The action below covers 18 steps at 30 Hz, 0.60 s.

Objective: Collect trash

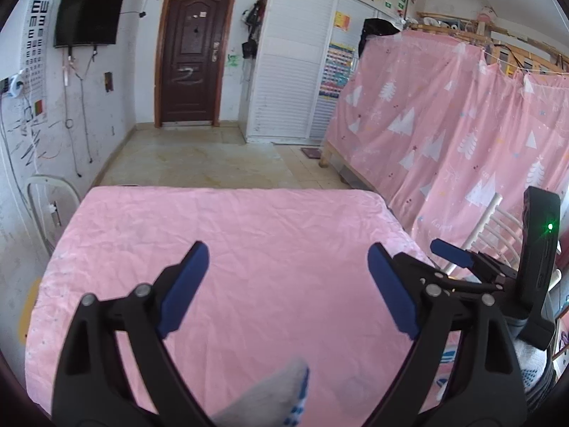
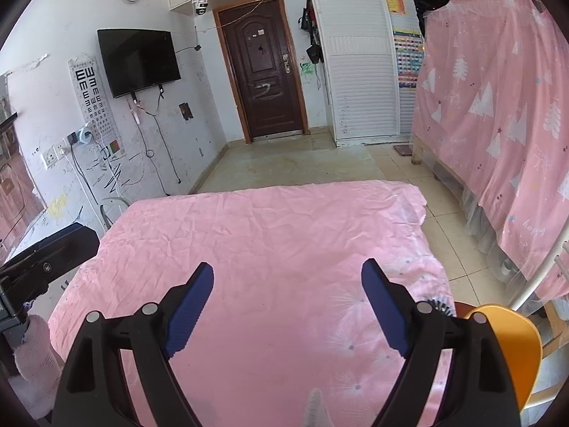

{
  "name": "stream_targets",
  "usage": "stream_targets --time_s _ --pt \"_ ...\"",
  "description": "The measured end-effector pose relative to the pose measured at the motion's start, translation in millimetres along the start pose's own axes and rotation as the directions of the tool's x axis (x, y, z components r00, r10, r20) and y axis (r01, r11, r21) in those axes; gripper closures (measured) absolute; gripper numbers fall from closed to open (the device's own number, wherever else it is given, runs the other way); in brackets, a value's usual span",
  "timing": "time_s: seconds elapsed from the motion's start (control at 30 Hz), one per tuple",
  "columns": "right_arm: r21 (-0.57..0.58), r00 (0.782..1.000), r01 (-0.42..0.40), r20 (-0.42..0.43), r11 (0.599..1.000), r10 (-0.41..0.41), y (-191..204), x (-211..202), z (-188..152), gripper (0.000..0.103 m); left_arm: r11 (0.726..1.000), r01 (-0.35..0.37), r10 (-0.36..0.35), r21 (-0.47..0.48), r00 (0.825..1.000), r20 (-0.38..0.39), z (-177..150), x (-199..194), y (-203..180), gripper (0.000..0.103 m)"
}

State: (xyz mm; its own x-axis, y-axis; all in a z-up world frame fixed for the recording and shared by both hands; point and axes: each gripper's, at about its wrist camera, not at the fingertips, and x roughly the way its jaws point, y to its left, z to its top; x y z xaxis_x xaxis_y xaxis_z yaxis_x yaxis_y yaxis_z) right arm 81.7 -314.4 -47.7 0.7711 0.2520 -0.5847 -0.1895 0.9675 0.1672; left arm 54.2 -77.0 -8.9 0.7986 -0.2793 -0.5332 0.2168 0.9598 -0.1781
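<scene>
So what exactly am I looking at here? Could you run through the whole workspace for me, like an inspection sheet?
Surface: pink sheet, wrinkled, spread over a table or bed; printed patches near its right edge.
Job's things: nothing seen; no trash shows on the sheet in either view.
Clutter: a grey sock-like item at the near edge, identity unclear; an orange chair on the right.
Grippers: left gripper and right gripper both over the sheet, jaws wide apart, holding nothing.
Cables: loose cords hang down the wall below the TV; a charger lead at the wall sockets.
Surroundings: dark brown door, white louvred wardrobe, eye chart, pink curtain draped over a bunk frame, tiled floor.
</scene>
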Motion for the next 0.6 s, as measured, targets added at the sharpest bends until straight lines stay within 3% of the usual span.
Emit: stream_targets --time_s 0.6 --pt "-0.033 1.000 -0.019 -0.019 0.999 0.018 20.2 9.3 -2.6 0.027 0.997 -0.060 0.060 -0.052 0.998 0.003 -2.9 -6.5 36.4 0.014"
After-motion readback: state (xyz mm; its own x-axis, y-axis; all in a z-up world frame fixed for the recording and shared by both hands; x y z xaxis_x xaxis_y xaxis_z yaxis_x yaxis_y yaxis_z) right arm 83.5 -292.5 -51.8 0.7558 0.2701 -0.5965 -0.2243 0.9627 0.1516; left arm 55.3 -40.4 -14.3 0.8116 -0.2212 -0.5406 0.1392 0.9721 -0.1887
